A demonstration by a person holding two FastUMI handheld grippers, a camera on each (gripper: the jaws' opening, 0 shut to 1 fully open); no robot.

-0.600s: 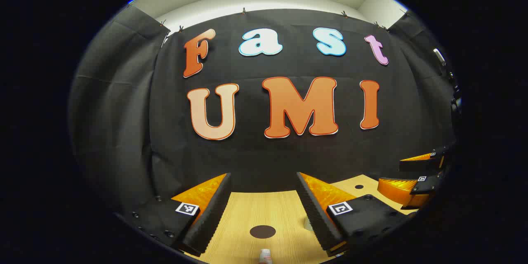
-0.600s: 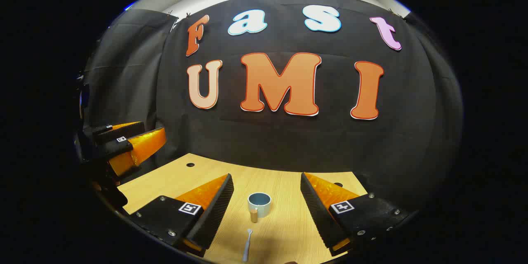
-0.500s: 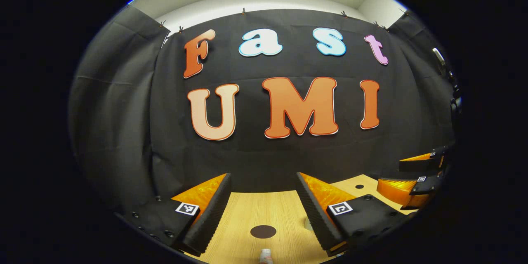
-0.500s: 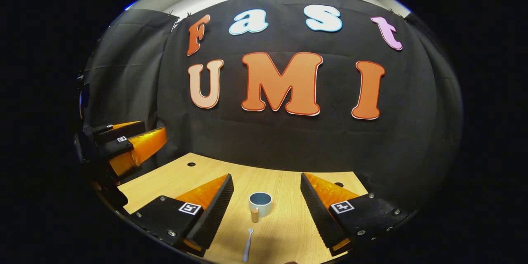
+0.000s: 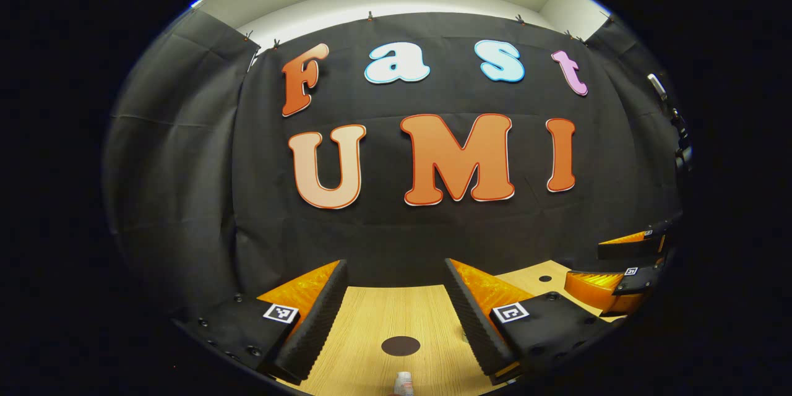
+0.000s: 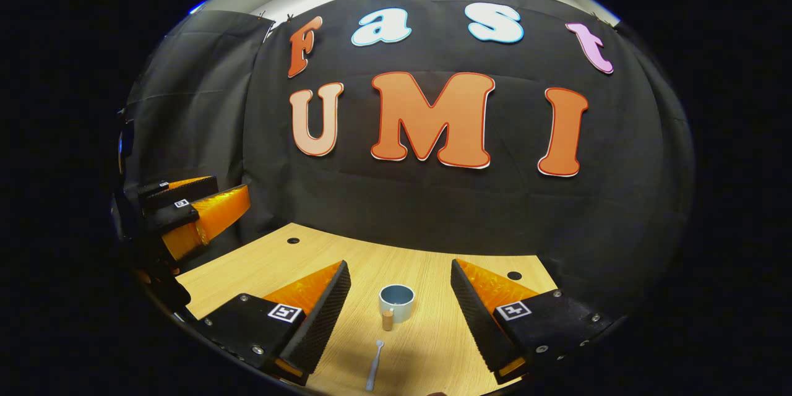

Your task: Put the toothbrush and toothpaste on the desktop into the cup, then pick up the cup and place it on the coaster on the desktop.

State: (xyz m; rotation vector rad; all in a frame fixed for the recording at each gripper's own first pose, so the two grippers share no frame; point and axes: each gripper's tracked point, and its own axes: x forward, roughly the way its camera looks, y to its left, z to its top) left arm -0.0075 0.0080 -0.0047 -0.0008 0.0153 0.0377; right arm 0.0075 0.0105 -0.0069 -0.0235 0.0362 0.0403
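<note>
Wooden desktop (image 6: 433,346) with black cloth behind it, and nothing on it has been handled yet as far as I can tell. Your right gripper (image 6: 401,306) is hanging above the wood with its jaws spread wide and empty, and the cup (image 6: 396,303) sits upright right between the two fingers in the right gripper view, a small brown handle on its near side. The toothbrush (image 6: 374,365) lies flat on the wood just in front of the cup, pointing roughly along your line of approach, so I'd guess that's why you're lined up like this: drop down, pinch it, lift and tip it into the cup. Your left gripper (image 5: 396,294) is also wide open with nothing in it, hovering over the dark round coaster (image 5: 400,345), with what looks like the toothpaste (image 5: 403,382) at the bottom edge, only its cap end visible. Cup and coaster are well apart, so that last carry comes after both items go in. The brush is thin and flat, so it may slip in the pinch.
</note>
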